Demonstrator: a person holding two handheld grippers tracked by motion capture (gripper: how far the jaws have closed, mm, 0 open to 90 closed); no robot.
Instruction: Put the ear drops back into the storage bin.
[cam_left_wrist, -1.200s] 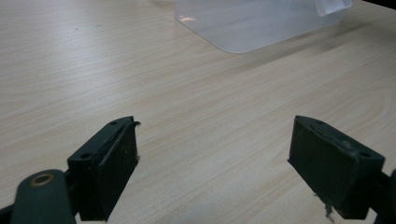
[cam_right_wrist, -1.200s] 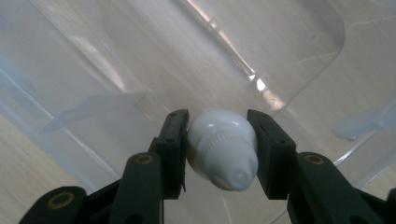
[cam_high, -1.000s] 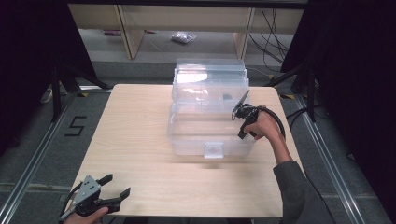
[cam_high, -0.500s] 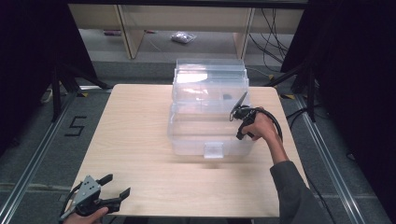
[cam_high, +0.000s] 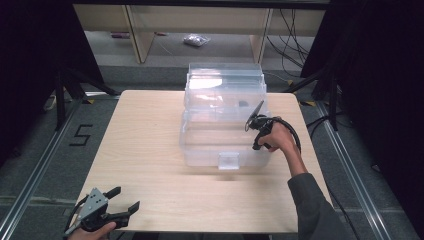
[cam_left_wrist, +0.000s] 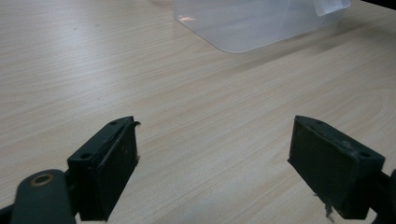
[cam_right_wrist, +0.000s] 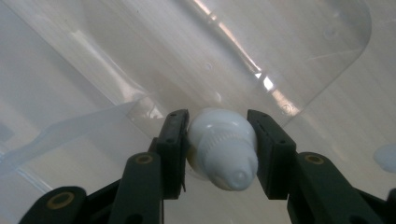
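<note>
Pale wood-grain table (cam_high: 150, 150) carries a clear plastic lidded storage bin (cam_high: 222, 130), over whose open top the right gripper (cam_high: 256, 119) hangs, jaws clamped on a small white ribbed-cap bottle (cam_right_wrist: 223, 148), probably for dropping in, while the left gripper (cam_high: 125, 200) idles near the front edge, jaws spread, empty.

From my feed I see a light wooden table (cam_high: 150, 150) in the middle of the frame, standing on grey carpet floor (cam_high: 35, 155) with a black "5" marking (cam_high: 80, 135) at the left. Along the top runs a pale wooden shelf unit (cam_high: 140, 30), a small bag (cam_high: 196, 40) lying on the floor under it. Black curtains (cam_high: 385, 75) close the left and right edges, and cables (cam_high: 290, 30) hang at upper right.
</note>
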